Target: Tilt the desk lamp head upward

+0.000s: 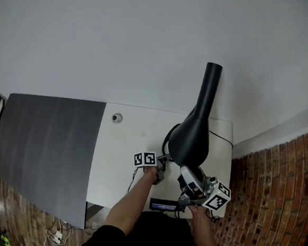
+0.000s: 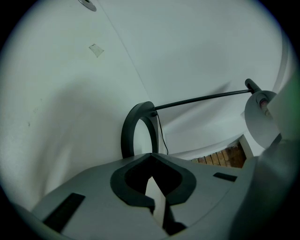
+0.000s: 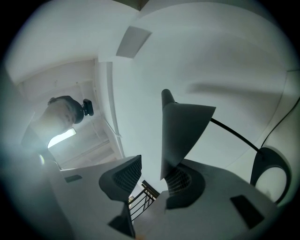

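Nearest, both forearms are reaching forward over the front edge of the white desk (image 1: 119, 159). The left gripper (image 2: 151, 159) is lying low, angled slightly down, jaws closed on nothing and pointing at the lamp's ring base (image 2: 126, 136). The right gripper (image 3: 150, 176) is tipping upward under the black lamp head (image 1: 191, 138), jaws standing apart, with the shade's rim sitting between them against one pad (image 3: 185, 180). Beyond, the lamp head is hanging over the desk's right part, its narrow neck stretching away toward the wall (image 1: 123, 38).
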